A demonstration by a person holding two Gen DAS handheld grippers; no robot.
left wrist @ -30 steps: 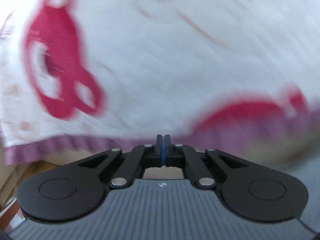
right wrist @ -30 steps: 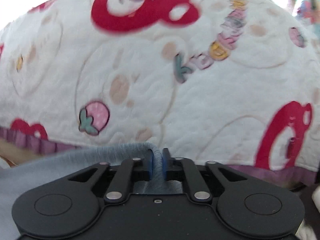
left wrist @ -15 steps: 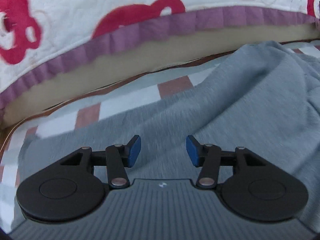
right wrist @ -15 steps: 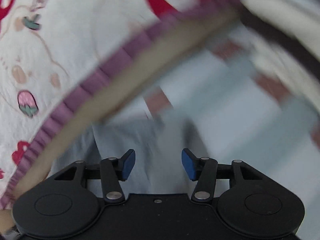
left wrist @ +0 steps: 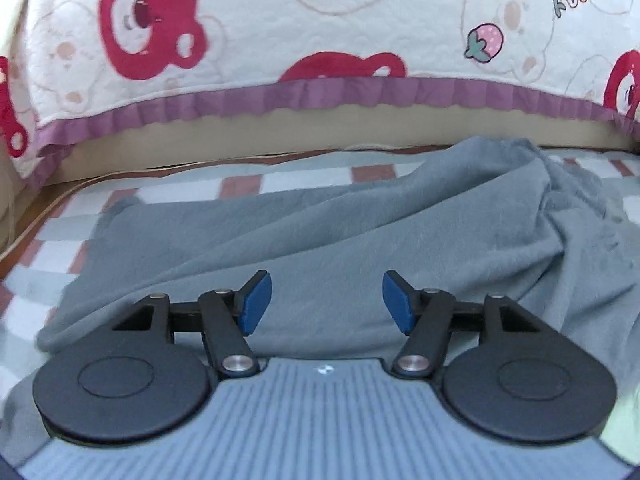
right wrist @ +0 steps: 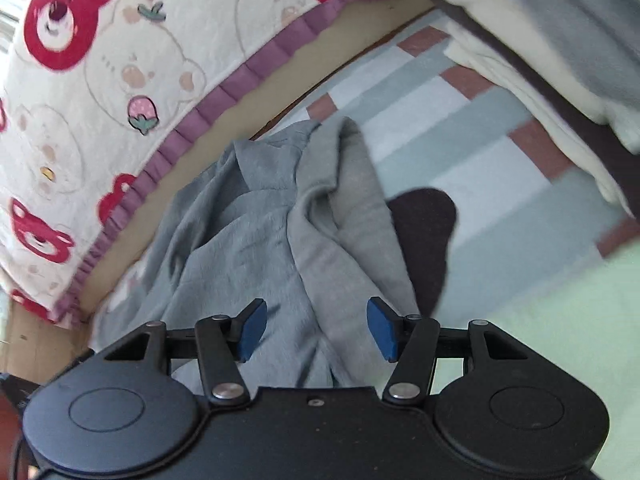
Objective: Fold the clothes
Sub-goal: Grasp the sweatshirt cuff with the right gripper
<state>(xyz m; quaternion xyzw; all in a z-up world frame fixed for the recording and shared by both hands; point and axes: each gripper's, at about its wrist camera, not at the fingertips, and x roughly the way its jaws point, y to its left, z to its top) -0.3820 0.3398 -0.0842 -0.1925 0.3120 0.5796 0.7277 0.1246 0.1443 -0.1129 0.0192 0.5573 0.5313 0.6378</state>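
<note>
A grey garment (left wrist: 340,240) lies crumpled on a checked sheet (left wrist: 184,190), spread wide in the left wrist view. In the right wrist view the same grey garment (right wrist: 256,236) runs away from me in bunched folds. My left gripper (left wrist: 326,302) hovers over its near part, jaws opening, blue pads apart with nothing pinched. My right gripper (right wrist: 316,328) hangs over a ridge of the cloth, jaws also opening, the pads not pressing on it.
A white quilt (left wrist: 360,24) with red bears and a purple frill hangs along the far side; the quilt (right wrist: 100,92) fills the left of the right wrist view. A dark cloth (right wrist: 428,232) lies beside the garment. Cream and grey folded fabrics (right wrist: 540,32) sit at upper right, pale green fabric (right wrist: 540,320) at right.
Both grippers were shut a second ago, the right one on grey cloth; both have let go, opened wide and pulled back from the quilt. The garment now lies on the sheet.
</note>
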